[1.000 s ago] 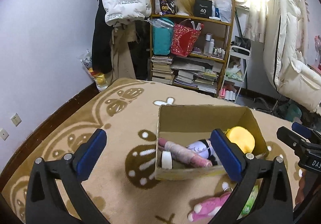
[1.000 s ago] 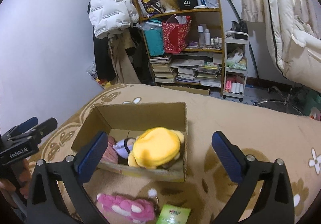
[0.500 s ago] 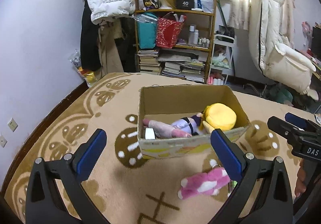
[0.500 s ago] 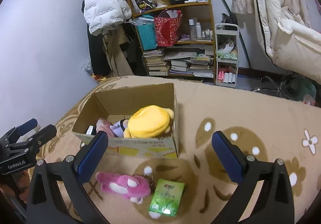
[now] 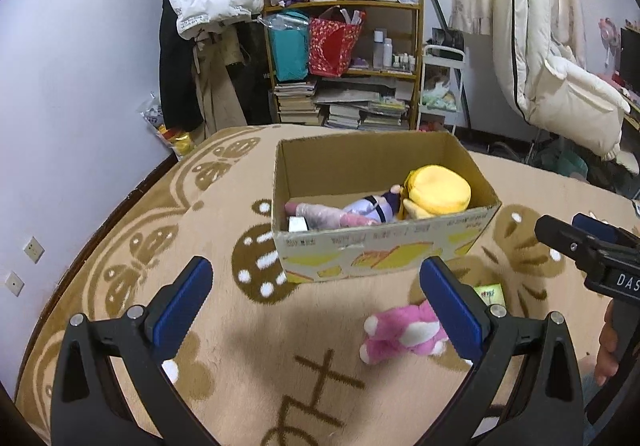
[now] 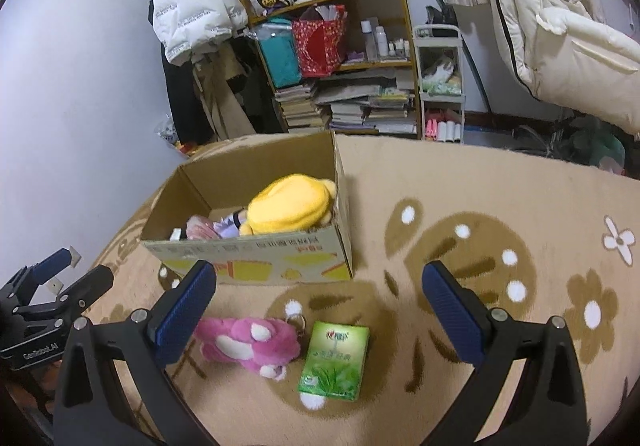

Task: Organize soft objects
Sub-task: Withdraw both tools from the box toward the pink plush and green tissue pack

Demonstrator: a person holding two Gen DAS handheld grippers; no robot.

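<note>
Both tools hang over the patterned rug (image 6: 460, 206) with nothing in them. The left tool (image 5: 316, 306) has its blue pads spread wide, and the right tool (image 6: 320, 310) is spread just as wide. Just below the right tool, on the rug, lies a pink plush toy (image 6: 248, 344), and touching its right side is a green tissue pack (image 6: 334, 360). From the left wrist view the plush sits partly behind the left tool's right pad. Beyond them stands an open cardboard box (image 6: 256, 260), holding a yellow plush (image 6: 286, 204), a doll in purple (image 5: 370, 208) and a pink roll (image 5: 320, 214). Behind, a cluttered bookshelf (image 5: 352, 86) stands against the wall.
</note>
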